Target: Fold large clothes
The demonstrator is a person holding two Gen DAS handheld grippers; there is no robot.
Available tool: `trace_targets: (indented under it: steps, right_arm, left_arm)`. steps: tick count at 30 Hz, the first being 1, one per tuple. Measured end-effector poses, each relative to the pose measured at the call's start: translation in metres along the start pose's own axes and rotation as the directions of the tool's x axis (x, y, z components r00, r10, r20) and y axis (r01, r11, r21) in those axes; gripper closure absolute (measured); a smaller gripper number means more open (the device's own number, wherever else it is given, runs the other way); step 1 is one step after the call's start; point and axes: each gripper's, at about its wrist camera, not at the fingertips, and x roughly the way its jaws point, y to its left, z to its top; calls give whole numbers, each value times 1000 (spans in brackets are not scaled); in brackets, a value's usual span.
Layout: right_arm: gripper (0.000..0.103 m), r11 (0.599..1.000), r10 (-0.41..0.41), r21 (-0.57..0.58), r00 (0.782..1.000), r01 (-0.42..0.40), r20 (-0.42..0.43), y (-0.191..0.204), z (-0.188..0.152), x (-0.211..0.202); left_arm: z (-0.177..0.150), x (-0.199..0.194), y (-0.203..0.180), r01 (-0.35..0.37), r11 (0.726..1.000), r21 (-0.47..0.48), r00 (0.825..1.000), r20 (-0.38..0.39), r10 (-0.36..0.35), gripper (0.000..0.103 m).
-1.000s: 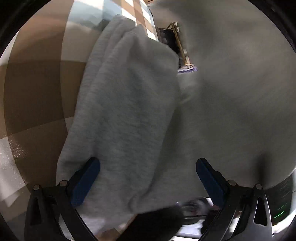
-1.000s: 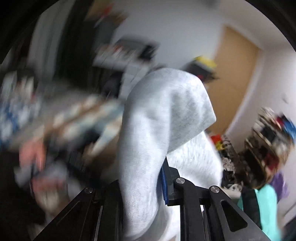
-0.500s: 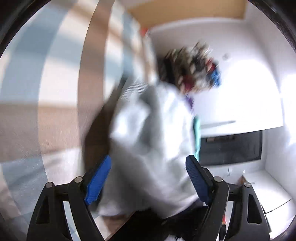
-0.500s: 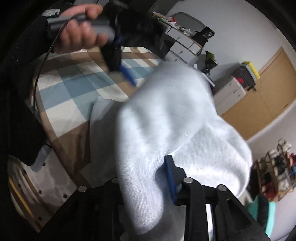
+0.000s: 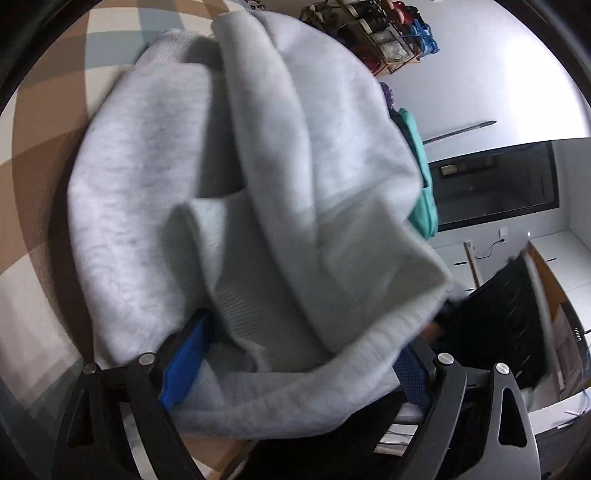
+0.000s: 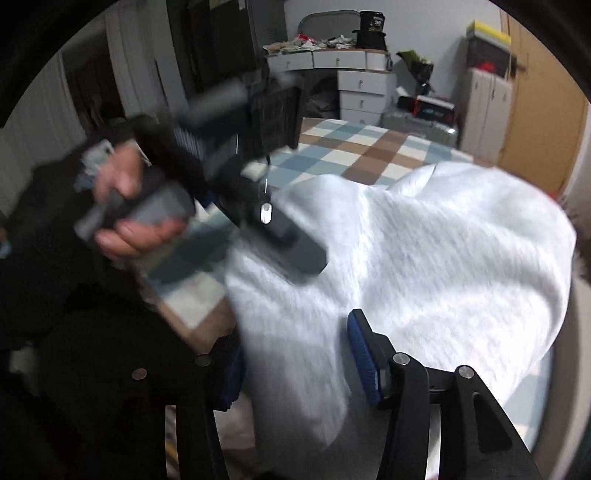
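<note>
Left wrist view: the left gripper (image 5: 295,365) has its fingers spread wide, blue pads well apart. Folds of the grey sweatshirt (image 5: 236,177) lie bunched between and over them; a ribbed cuff (image 5: 236,295) hangs near the left pad. Whether any layer is pinched cannot be told, since the pads do not meet. The garment rests on the checkered bed cover (image 5: 44,122), at its edge. A shoe rack (image 5: 388,33) and a teal garment (image 5: 421,192) stand behind.

Right wrist view: the right gripper (image 6: 295,354) has its fingers set around a thick bundle of the sweatshirt (image 6: 443,258), cloth filling the gap between both pads; this reads as a grip. The person's left hand (image 6: 129,221) holds the other tool over the cloth. A white dresser (image 6: 362,85) stands beyond the bed.

Procedure: hold the right grip firm. Bring the left fingers onto one clear edge, not the cuff. Close only on a complete layer, then draw the cloth flat before folding.
</note>
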Motion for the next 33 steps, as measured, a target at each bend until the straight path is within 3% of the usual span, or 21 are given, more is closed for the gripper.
trace_targets:
  steps: [1, 2, 4, 5, 7, 8, 9, 12, 13, 15, 16, 19, 22, 24, 25, 26, 27, 33]
  right_arm:
    - [40, 999, 40, 28, 999, -40, 11, -4, -1, -8]
    - [28, 991, 101, 81, 994, -104, 40, -13, 0, -20]
    - [23, 973, 151, 158, 980, -171, 128, -32, 9, -50]
    - [21, 966, 159, 176, 973, -188, 165, -40, 18, -63]
    - [9, 960, 158, 190, 960, -204, 229, -55, 39, -86]
    - [1, 972, 102, 182, 966, -148, 238, -63, 61, -96]
    - [0, 986, 26, 157, 976, -61, 216, -70, 87, -98]
    - [0, 997, -76, 40, 994, 73, 73, -77, 146, -70]
    - [0, 993, -120, 3, 993, 120, -4, -86, 171, -48]
    - [1, 991, -135, -35, 980, 131, -144, -101, 197, -7]
    - [5, 990, -138, -58, 971, 129, -195, -105, 199, 8]
    - [19, 973, -199, -180, 910, 141, -363, -121, 206, 72]
    - [37, 984, -159, -149, 871, 100, -465, -140, 185, 113]
    - [84, 982, -179, -145, 837, 120, -517, -148, 171, 129]
    - [97, 978, -200, -156, 817, 136, -540, -151, 165, 137]
    - [103, 970, -241, -170, 797, 175, -554, -154, 161, 142]
    - [103, 963, -267, -189, 795, 194, -545, -155, 156, 143]
    - [103, 955, -294, -92, 881, 281, -371, -168, 166, 93]
  left_arm:
    - [-4, -1, 3, -24, 1000, 6, 1000, -2, 24, 23]
    - [-10, 1, 4, -52, 999, 16, 999, 3, 51, 26]
    - [-15, -4, 2, -51, 999, 12, 999, 14, 51, 32]
    - [-16, -1, -3, -48, 999, 8, 999, 17, 48, 36]
    - [-24, -3, 1, -28, 1000, 5, 1000, 12, 28, 48]
    - [-28, -6, 3, -26, 1000, -4, 1000, 17, 26, 49]
    - [-22, -5, 6, -23, 1000, -10, 999, 22, 23, 55]
    - [-25, -2, 0, -37, 999, 1, 999, 39, 37, 61]
    - [-27, 0, -3, -43, 999, 5, 998, 45, 43, 62]
    - [-19, 15, -7, -52, 999, 2, 997, 51, 52, 63]
    - [-14, 21, -14, -59, 998, 4, 997, 53, 59, 64]
    - [-15, 21, -17, -74, 997, 6, 996, 54, 74, 64]
    - [-17, 20, -12, -66, 998, 8, 997, 40, 65, 64]
    - [-13, 22, -9, -49, 999, -3, 998, 37, 49, 64]
    - [-11, 23, -7, -40, 999, -9, 999, 30, 41, 64]
    - [-11, 21, -4, -36, 999, -8, 999, 24, 36, 64]
    - [-11, 20, -3, -33, 999, -6, 999, 19, 33, 64]
    - [-4, 14, -2, -36, 999, -10, 999, 18, 36, 65]
